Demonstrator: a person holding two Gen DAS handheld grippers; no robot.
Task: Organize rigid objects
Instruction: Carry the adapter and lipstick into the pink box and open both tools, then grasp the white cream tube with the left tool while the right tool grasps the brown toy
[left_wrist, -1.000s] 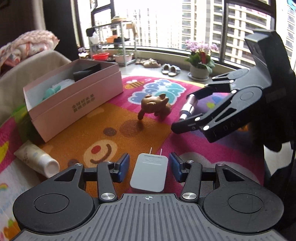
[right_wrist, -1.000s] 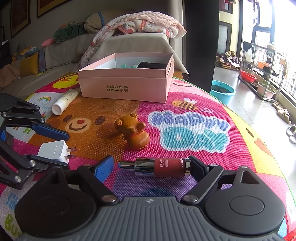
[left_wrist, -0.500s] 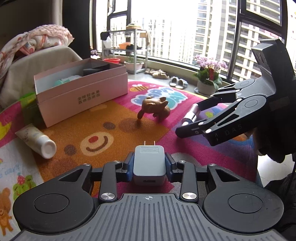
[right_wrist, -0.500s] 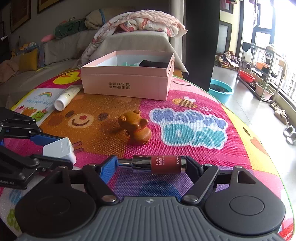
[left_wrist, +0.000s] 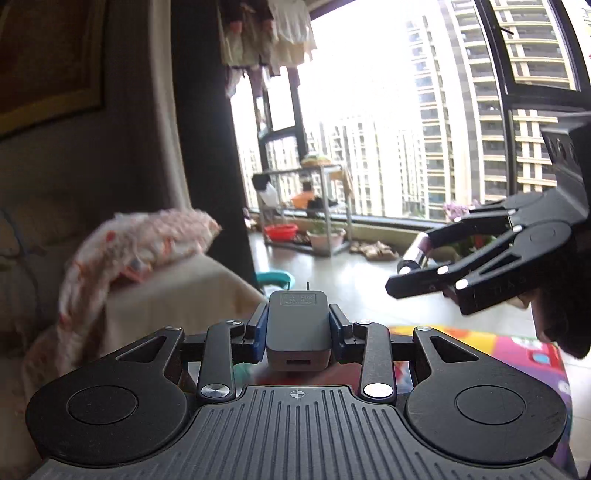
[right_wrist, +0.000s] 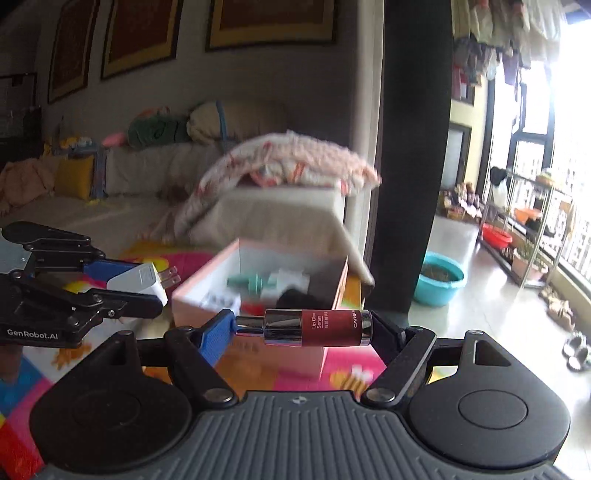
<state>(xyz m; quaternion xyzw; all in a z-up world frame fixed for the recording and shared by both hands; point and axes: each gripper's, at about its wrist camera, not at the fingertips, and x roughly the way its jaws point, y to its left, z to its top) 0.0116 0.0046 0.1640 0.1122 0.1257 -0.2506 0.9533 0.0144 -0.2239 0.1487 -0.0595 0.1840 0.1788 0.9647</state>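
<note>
My left gripper (left_wrist: 297, 334) is shut on a white plug adapter (left_wrist: 297, 328), prongs pointing away, lifted off the mat. That same adapter (right_wrist: 138, 280) shows in the right wrist view at the left, held in the left gripper (right_wrist: 122, 286). My right gripper (right_wrist: 301, 328) is shut endwise on a red lip serum tube (right_wrist: 317, 328) with a silver cap, held crosswise in the air. The right gripper (left_wrist: 417, 266) and the tube's silver end (left_wrist: 413, 258) appear at the right of the left wrist view. The open pink box (right_wrist: 280, 350) lies just beyond the tube, with a teal item and dark things inside.
A colourful play mat (right_wrist: 343, 373) covers the table under the box. Behind stands a sofa with a pink blanket (right_wrist: 291, 162). A dark pillar (right_wrist: 410, 155), a teal basin (right_wrist: 439, 277) and a metal shelf (left_wrist: 317, 206) by the window lie beyond.
Both grippers closed on their objects and rose off the mat, tilting upward. The adapter and the lip serum tube went up with them; the box now sits lower in the right wrist view.
</note>
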